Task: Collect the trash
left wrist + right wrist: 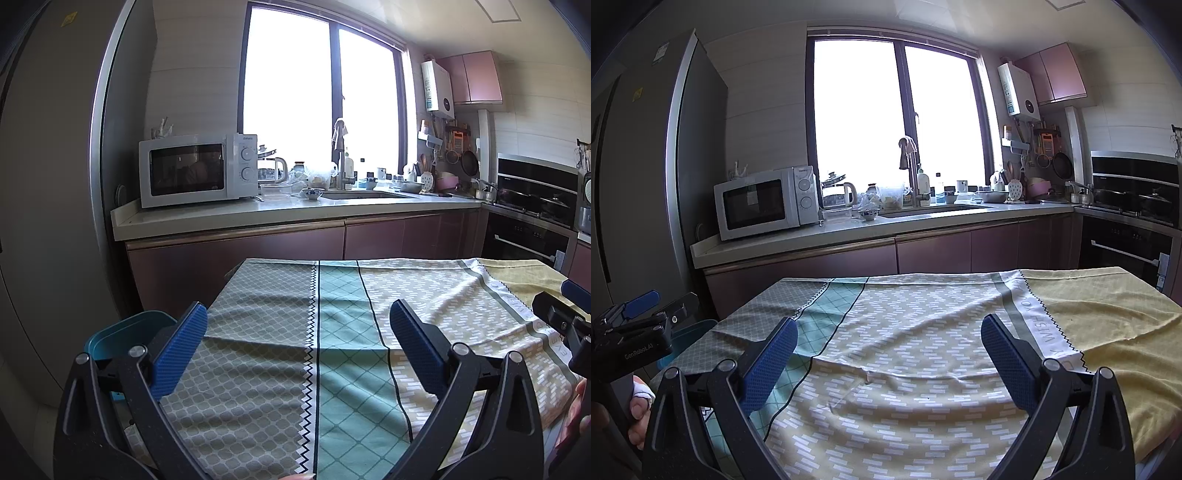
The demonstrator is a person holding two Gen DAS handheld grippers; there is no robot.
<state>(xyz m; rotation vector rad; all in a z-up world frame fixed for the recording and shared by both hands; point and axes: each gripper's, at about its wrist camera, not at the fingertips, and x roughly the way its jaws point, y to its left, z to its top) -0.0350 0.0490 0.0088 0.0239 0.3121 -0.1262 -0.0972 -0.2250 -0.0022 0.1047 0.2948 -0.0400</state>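
Both my left gripper (297,332) and right gripper (889,341) are wide open, holding nothing. Under them lies a tablecloth (332,350), with a blue bin (122,332) beside it

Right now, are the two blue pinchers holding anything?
No, nothing is held. The left gripper and the right gripper both stand open, with only the patterned green-and-yellow tablecloth showing between their blue textured fingers.
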